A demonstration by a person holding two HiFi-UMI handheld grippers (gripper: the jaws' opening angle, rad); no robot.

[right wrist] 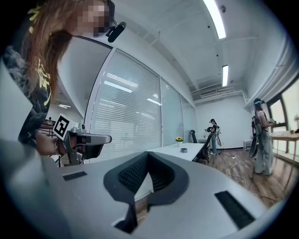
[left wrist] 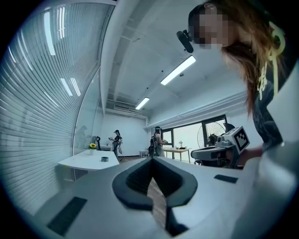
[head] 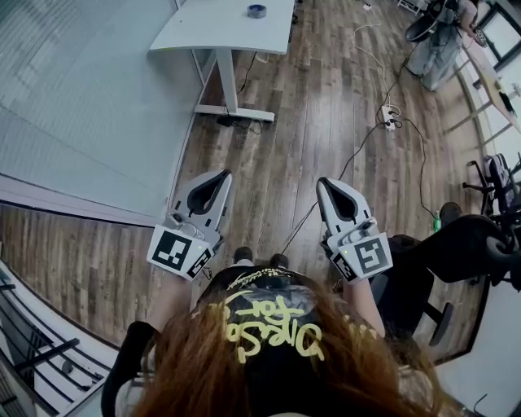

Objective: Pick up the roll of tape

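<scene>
The roll of tape [head: 256,10] is a small dark ring lying on a white table [head: 212,28] far ahead across the room. It also shows as a tiny ring in the left gripper view [left wrist: 104,159] and the right gripper view [right wrist: 184,150]. My left gripper [head: 223,175] and right gripper [head: 324,184] are held level side by side in front of the person, pointing toward that table. Both are shut with nothing between the jaws, tips meeting in their own views [left wrist: 152,161] [right wrist: 148,156]. Wooden floor lies between them and the table.
A glass wall with blinds [head: 73,106] runs along the left. Cables and a power strip [head: 389,119] trail over the floor at the right. Other people [head: 440,41] stand at the far right, near desks and office chairs [head: 468,244]. A small sunflower pot [right wrist: 179,139] shares the table.
</scene>
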